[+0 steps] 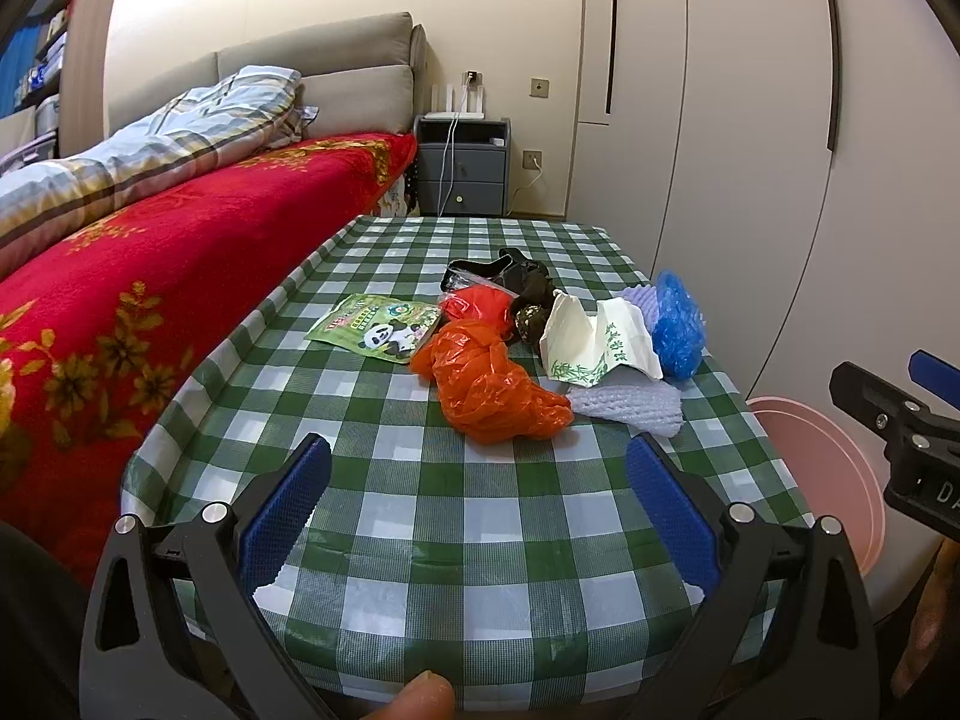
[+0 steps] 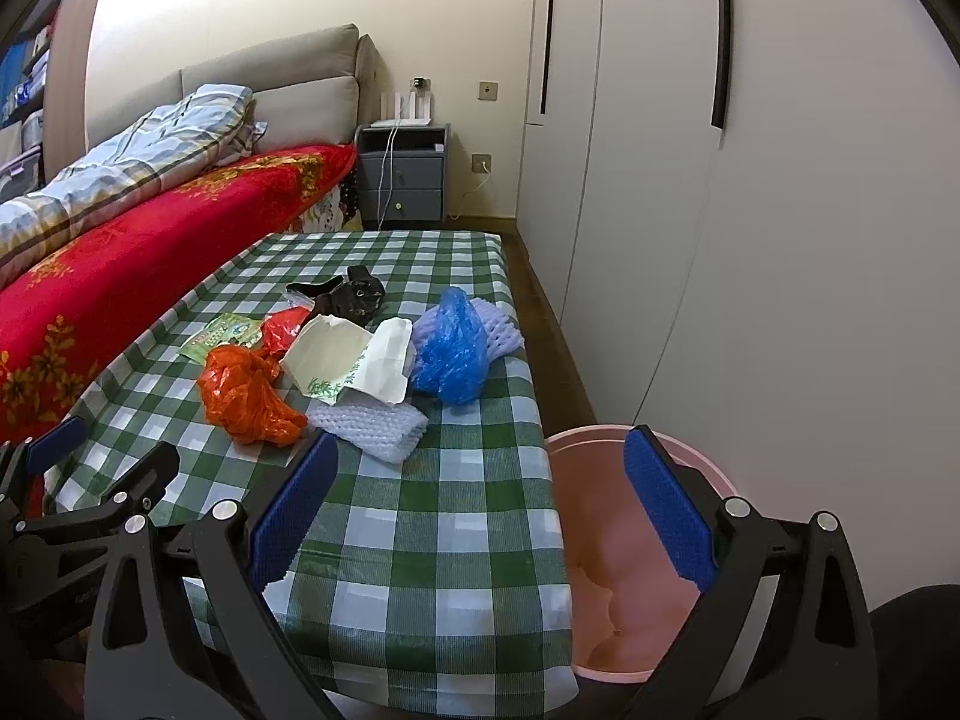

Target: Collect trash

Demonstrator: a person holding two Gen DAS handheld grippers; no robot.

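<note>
A heap of trash lies on the green checked table (image 1: 468,540) (image 2: 420,540): an orange plastic bag (image 1: 492,384) (image 2: 246,390), a white paper bag with green print (image 1: 594,342) (image 2: 354,360), white foam netting (image 1: 630,408) (image 2: 372,423), a blue plastic bag (image 1: 678,324) (image 2: 450,354), a panda packet (image 1: 378,327) (image 2: 225,333), a red wrapper (image 1: 480,300) and a dark bag (image 1: 528,288) (image 2: 354,294). My left gripper (image 1: 477,510) is open and empty over the near table. My right gripper (image 2: 480,516) is open and empty, above the table's right edge and a pink bin (image 2: 618,576) (image 1: 840,480).
A bed with a red blanket (image 1: 180,276) (image 2: 150,240) runs along the table's left side. A grey nightstand (image 1: 462,165) (image 2: 405,180) stands at the far end. White wardrobe doors (image 1: 750,150) (image 2: 750,210) line the right, with a narrow floor strip between them and the table.
</note>
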